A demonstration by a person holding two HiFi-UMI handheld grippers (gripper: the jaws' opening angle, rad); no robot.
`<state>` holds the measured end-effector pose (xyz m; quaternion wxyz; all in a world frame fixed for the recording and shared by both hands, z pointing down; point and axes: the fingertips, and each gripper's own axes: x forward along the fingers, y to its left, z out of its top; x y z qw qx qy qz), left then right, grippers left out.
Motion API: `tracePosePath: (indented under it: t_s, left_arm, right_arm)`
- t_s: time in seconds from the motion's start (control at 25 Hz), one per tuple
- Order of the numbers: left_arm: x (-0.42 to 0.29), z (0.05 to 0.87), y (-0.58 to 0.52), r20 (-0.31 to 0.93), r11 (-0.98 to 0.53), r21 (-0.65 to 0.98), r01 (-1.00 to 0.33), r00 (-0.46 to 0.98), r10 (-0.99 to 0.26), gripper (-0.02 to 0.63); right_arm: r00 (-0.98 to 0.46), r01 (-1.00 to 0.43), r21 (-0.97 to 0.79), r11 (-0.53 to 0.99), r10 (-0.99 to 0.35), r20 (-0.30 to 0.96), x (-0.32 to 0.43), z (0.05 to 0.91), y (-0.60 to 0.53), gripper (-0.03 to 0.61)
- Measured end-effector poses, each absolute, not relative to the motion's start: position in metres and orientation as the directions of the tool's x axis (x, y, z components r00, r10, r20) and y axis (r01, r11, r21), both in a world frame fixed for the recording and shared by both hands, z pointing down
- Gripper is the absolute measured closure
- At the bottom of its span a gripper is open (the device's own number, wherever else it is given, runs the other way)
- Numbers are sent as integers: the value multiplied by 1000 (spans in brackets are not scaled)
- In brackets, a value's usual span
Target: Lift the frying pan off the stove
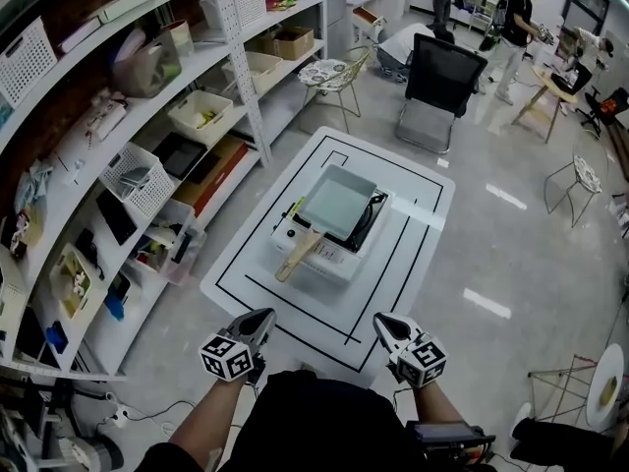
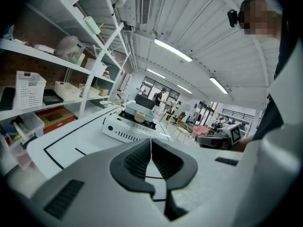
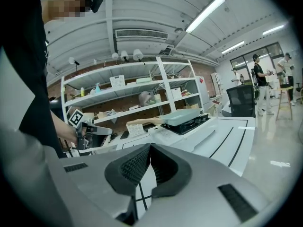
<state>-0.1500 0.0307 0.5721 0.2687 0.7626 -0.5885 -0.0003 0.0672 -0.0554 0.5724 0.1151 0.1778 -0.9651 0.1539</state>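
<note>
While the left gripper (image 1: 263, 316) and right gripper (image 1: 382, 322) hang closed, empty, the frying pan (image 1: 337, 205) aims its handle (image 1: 298, 256) at seven o'clock, nearer the left one.

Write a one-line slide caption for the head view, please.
Both shut, the left gripper and right gripper held before a white table where a frying pan sits on a stove.

Left tongs (image 1: 263, 317) and right tongs (image 1: 382, 322) closed, empty.
</note>
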Motion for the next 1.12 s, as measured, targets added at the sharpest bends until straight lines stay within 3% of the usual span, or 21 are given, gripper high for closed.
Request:
tracePosePath:
  t_s: [0.84,1.12]
  left_arm:
    - [-212,567,-67,354,-243,556,-795,490,-796,591]
    - [-203,573,-96,386,-301,590,-750,589,-710,531]
  right_arm:
    - [-836,-530,-247,811,-452,312,46,575,-87,554]
    - [-810,-573,-253,780,-492,318,42,576,-96,554]
